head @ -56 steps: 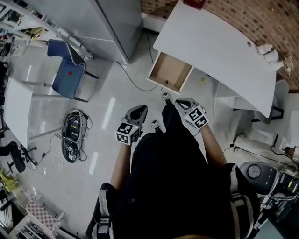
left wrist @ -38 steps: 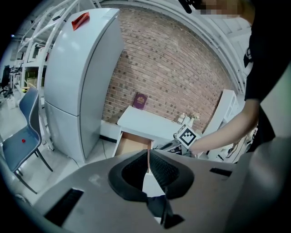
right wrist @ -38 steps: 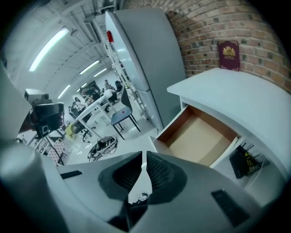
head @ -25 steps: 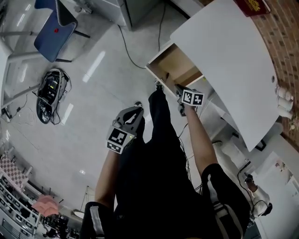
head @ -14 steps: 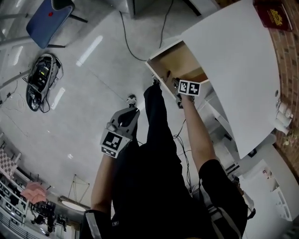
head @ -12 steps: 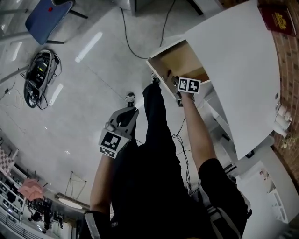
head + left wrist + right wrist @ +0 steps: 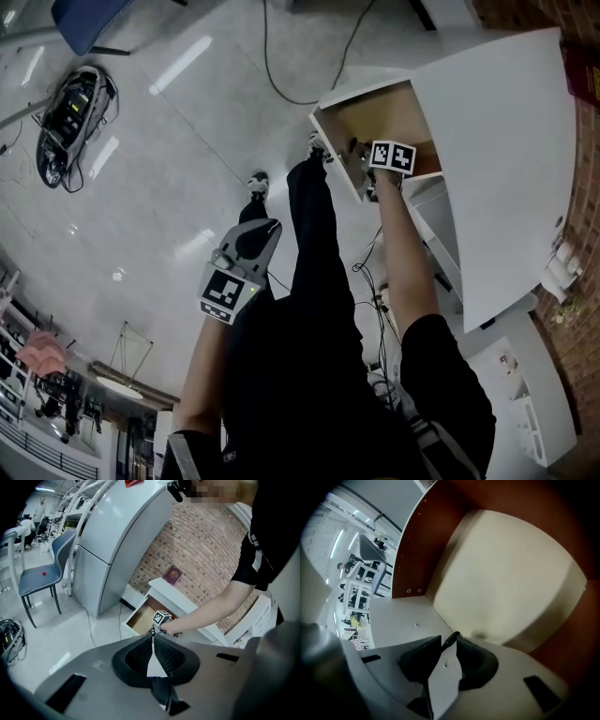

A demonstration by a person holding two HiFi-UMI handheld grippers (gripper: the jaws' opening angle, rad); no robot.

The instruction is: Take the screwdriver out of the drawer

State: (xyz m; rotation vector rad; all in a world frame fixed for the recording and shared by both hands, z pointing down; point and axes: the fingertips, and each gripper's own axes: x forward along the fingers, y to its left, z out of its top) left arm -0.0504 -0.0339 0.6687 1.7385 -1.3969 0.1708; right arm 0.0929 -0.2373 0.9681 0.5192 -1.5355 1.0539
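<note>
The open drawer (image 7: 361, 89) sticks out from under the white desk (image 7: 506, 159); it has brown walls and a pale bottom (image 7: 501, 569). My right gripper (image 7: 359, 155) reaches steeply down into its near corner, marker cube uppermost. In the right gripper view its jaws (image 7: 450, 639) are opening, and a thin dark rod, seemingly the screwdriver (image 7: 451, 640), pokes up between the tips without being clamped. The rest of the drawer bottom is bare. My left gripper (image 7: 265, 227) hangs shut and empty beside the person's black-trousered leg, pointing toward the drawer (image 7: 140, 616).
A red book (image 7: 174, 575) lies on the desk by the brick wall. A tall grey cabinet (image 7: 112, 541) and a blue chair (image 7: 42, 573) stand to the left. A cable (image 7: 281, 84) and a bundle of electronics (image 7: 70, 112) lie on the floor.
The right gripper has gone from the drawer's front edge down into the drawer. The left gripper has sunk a little beside the leg. The head view has swung toward the desk.
</note>
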